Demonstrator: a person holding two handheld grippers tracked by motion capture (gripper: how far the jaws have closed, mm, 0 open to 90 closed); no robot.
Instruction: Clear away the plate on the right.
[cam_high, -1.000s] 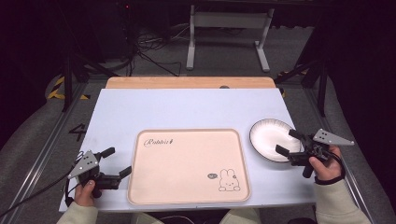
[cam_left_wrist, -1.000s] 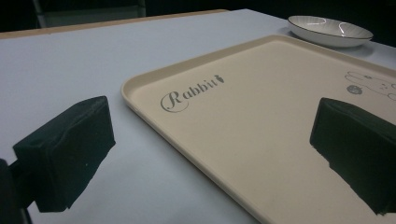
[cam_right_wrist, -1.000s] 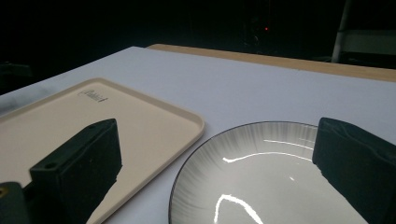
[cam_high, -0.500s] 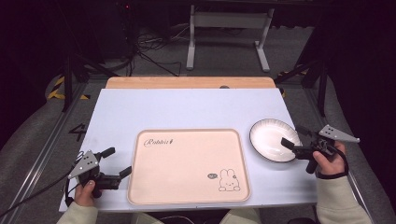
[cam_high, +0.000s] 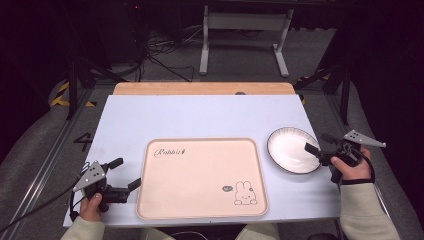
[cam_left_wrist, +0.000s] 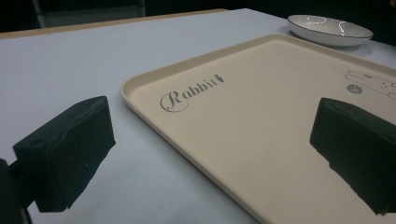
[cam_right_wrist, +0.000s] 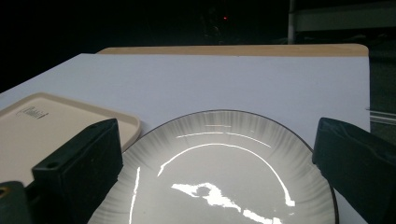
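Just ahead of the wide-spread right gripper (cam_high: 320, 146) lies the plate (cam_high: 290, 149).

Dark rm, grey floor (cam_high: 45, 130), metal stand (cam_high: 245, 35)

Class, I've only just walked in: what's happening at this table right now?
A person sits at a table with a gripper in each hand. The right gripper is open at the near right edge of a white plate, its jaws either side of the rim, not yet closed on it. The left gripper is open beside the left edge of a beige tray, holding nothing. The tray is empty; the plate sits on the table to its right.
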